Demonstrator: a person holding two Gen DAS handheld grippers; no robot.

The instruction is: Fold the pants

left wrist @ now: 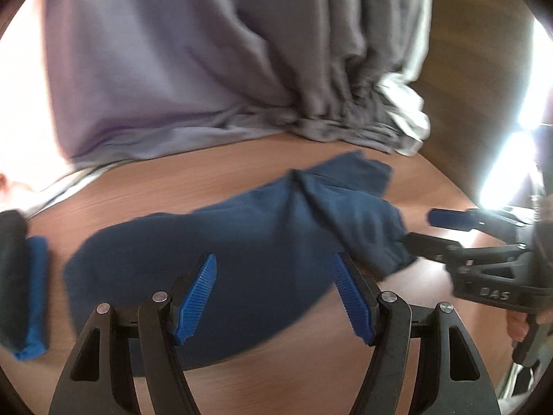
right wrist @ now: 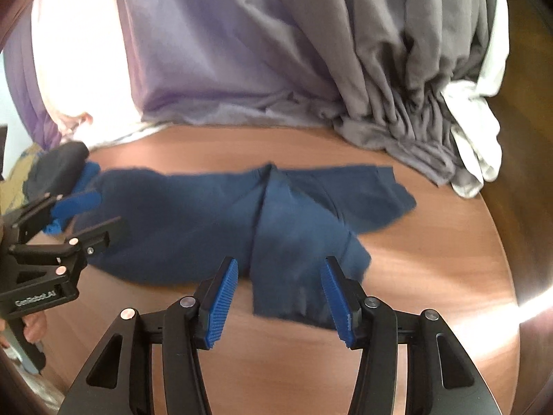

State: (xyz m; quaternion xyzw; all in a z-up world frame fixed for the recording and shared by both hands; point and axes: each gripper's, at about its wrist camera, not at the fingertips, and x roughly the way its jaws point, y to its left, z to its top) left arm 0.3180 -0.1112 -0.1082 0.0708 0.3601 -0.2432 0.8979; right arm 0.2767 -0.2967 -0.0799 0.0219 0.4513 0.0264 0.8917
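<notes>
At the worktop's [right wrist: 432, 276] left edge a small pile of dark and blue cloth [left wrist: 31, 294] sat apart from the job. Next to it I had the left tongs [left wrist: 273, 297] wide and empty, poised over the left part of the pants [right wrist: 214, 221]. The pants lay spread across the middle of the worktop, crumpled, with one flap doubled over near the centre and a leg end reaching toward the near edge. Further right, my right tongs [right wrist: 280, 297] were wide too, gripping nothing, their pads either side of that near leg end. Along the far edge hung grey and lilac drapery [right wrist: 276, 52], with something white [right wrist: 477, 152] bunched at the far right corner.

I judged the fold barely begun: the garment was not yet flattened. The next move would call for each tongs to close on an edge of the fabric, then draw it out smooth before doubling it.
</notes>
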